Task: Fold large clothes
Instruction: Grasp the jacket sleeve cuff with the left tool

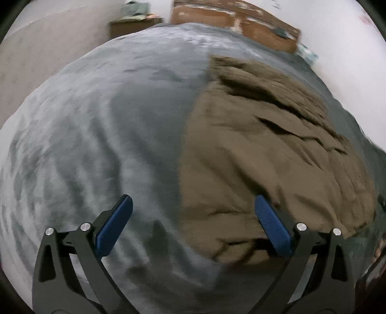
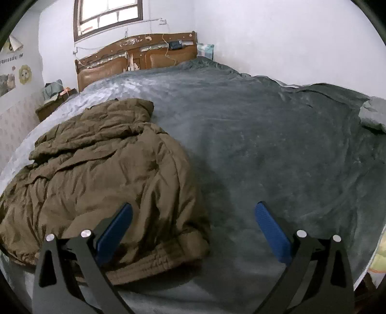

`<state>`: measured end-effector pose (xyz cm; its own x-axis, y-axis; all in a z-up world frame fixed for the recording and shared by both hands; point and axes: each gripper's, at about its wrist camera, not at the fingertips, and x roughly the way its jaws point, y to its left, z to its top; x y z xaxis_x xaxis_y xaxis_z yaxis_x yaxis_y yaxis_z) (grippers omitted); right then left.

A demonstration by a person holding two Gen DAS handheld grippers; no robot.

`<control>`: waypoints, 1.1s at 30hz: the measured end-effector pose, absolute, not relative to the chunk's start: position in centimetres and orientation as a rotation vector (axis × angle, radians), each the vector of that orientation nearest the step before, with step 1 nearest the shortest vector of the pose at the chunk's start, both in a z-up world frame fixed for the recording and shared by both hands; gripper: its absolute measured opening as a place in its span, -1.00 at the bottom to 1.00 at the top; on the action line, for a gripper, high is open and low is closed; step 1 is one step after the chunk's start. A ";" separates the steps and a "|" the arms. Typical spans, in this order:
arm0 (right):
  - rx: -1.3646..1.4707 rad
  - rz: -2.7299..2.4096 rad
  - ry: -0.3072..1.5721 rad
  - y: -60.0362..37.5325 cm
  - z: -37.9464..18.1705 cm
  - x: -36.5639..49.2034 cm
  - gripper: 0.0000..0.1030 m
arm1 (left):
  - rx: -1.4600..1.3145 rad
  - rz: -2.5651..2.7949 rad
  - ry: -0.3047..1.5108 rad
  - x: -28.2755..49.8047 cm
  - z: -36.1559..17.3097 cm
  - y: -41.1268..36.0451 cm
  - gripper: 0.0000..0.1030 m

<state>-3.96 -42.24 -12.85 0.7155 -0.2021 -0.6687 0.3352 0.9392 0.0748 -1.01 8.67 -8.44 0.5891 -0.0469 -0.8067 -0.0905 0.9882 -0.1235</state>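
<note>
A large olive-brown padded jacket [image 2: 101,174] lies crumpled and partly folded on a grey-blue bed cover [image 2: 277,149]. In the left wrist view, which is blurred, the jacket [image 1: 265,154] fills the right half. My left gripper [image 1: 193,205] is open and empty, just above the jacket's left edge near its hem. My right gripper [image 2: 193,212] is open and empty, above the jacket's right side near the ribbed hem [image 2: 154,263]. Both have blue finger pads.
A wooden headboard [image 2: 137,58] stands at the far end of the bed under a window [image 2: 108,17]. A nightstand [image 2: 53,101] with clutter is at the far left. A grey pillow [image 2: 374,116] lies at the right edge. White walls surround the bed.
</note>
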 end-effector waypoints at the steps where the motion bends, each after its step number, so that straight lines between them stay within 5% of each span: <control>1: 0.194 -0.301 0.716 -42.2 -12.9 -3.9 0.96 | -0.147 0.026 0.944 -0.9 -8.6 8.2 0.94; 8: 0.245 -0.317 0.748 -43.1 -14.1 -4.4 0.96 | -0.258 -0.008 1.040 0.4 -12.0 8.3 0.93; 11: 0.257 -0.320 0.756 -43.3 -14.6 -4.5 0.96 | -0.216 -0.018 1.046 -0.1 -12.6 7.8 0.62; 13: 0.264 -0.318 0.765 -43.3 -14.9 -4.5 0.96 | -0.190 -0.043 1.045 -0.4 -12.4 7.3 0.20; 16: 0.265 -0.311 0.772 -43.3 -15.1 -4.4 0.96 | -0.141 -0.062 1.040 -0.8 -12.1 6.8 -0.05; 33: 0.349 -0.213 0.800 -42.9 -16.3 -3.7 0.96 | -0.157 -0.068 1.053 -0.5 -12.2 7.2 -0.09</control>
<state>-3.72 -42.91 -16.27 0.6800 -0.0552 -0.7311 0.3161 0.9218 0.2245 -0.49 7.19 -12.17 0.4941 -0.1309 -0.8595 -0.0197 0.9867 -0.1616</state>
